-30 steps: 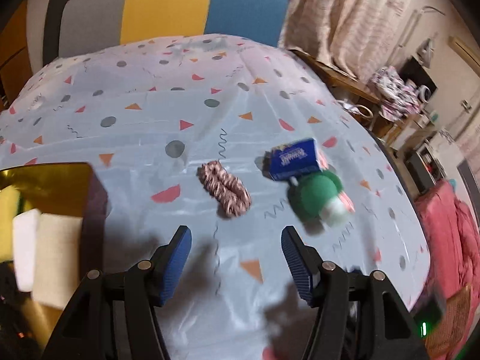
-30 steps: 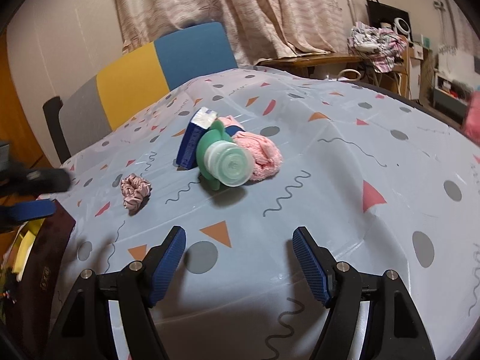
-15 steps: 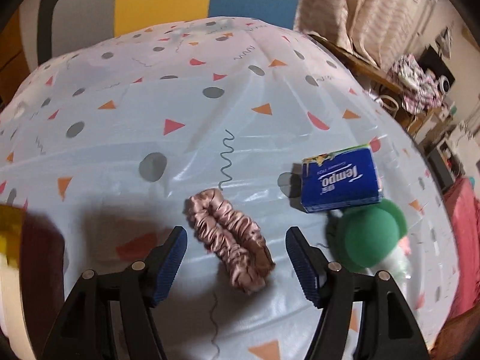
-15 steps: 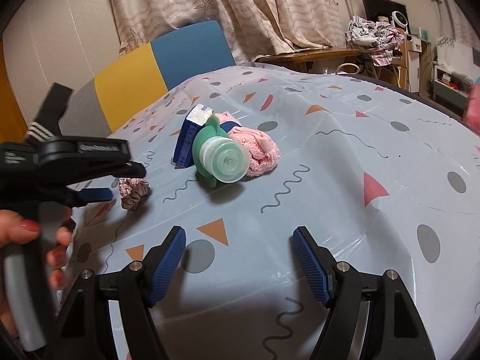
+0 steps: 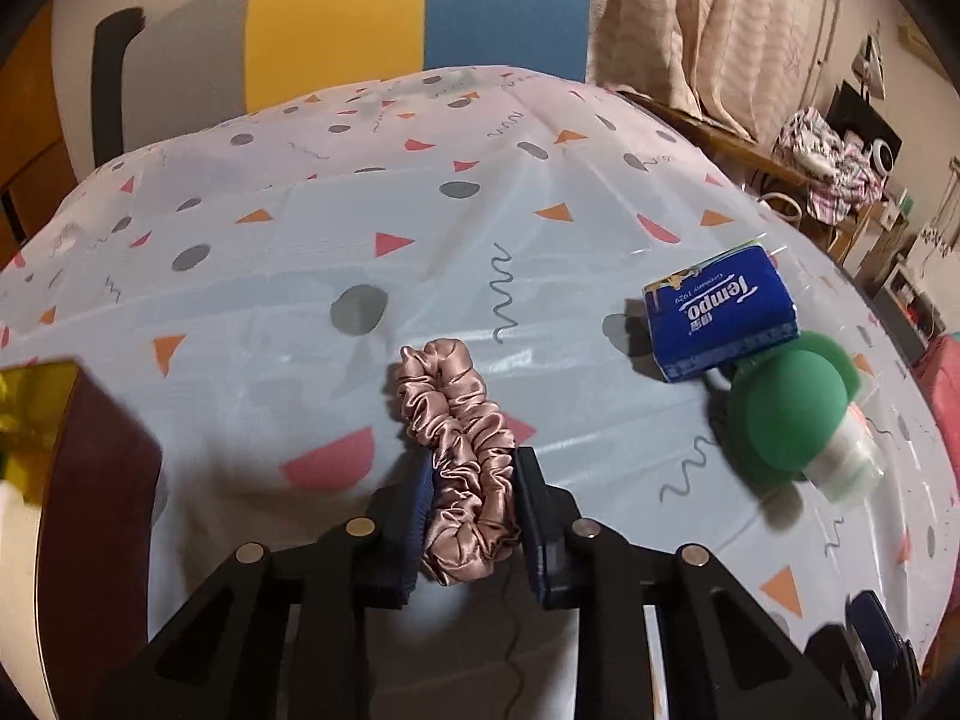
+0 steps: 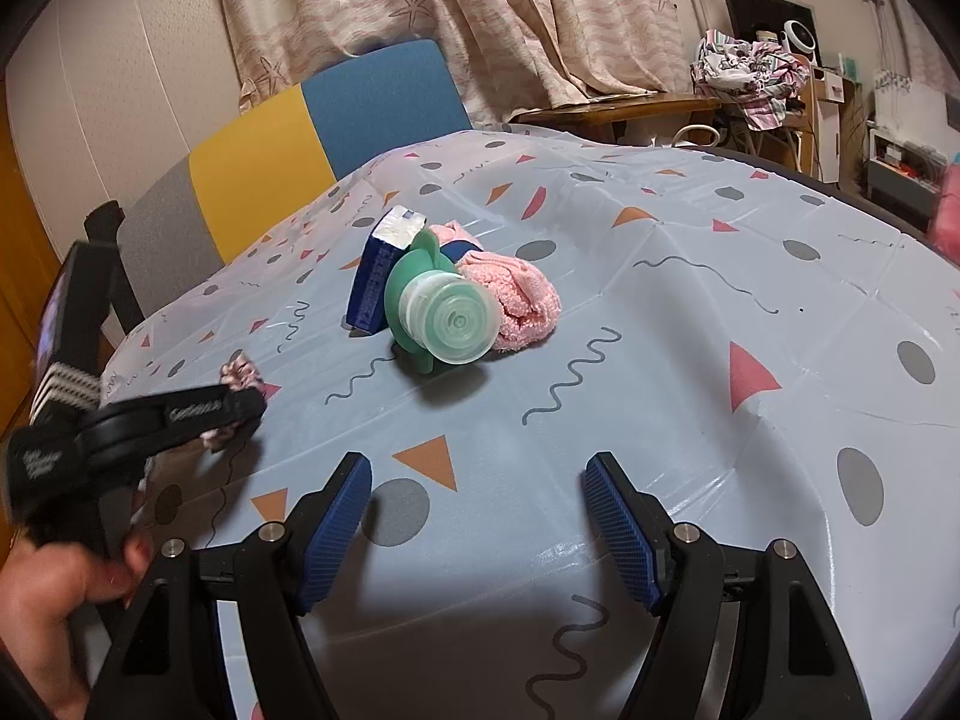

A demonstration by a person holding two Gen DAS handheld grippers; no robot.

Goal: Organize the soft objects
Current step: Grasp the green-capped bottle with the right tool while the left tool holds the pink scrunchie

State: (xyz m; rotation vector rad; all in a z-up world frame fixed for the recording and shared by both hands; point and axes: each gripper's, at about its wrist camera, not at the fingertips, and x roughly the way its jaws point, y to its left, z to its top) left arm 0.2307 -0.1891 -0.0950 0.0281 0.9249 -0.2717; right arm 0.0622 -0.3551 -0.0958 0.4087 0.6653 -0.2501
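Observation:
A pink satin scrunchie point(image 5: 459, 450) lies on the patterned tablecloth point(image 5: 300, 276). My left gripper point(image 5: 471, 468) is shut on the near end of the scrunchie, at table level. In the right wrist view the left gripper point(image 6: 240, 405) covers most of the scrunchie point(image 6: 237, 373). A blue Tempo tissue pack point(image 5: 720, 318), a green and clear bottle point(image 5: 792, 420) and a pink cloth point(image 6: 516, 300) lie together to the right. My right gripper point(image 6: 480, 486) is open and empty above the cloth, nearer than that pile.
A dark box with a gold lining point(image 5: 66, 438) stands at the left edge, holding pale soft items. A grey, yellow and blue chair point(image 5: 336, 24) stands behind the table. Curtains and cluttered furniture point(image 6: 750, 78) are at the back right.
My left gripper moved forward and down over the scrunchie and closed on it. My right gripper has stayed nearly still and open.

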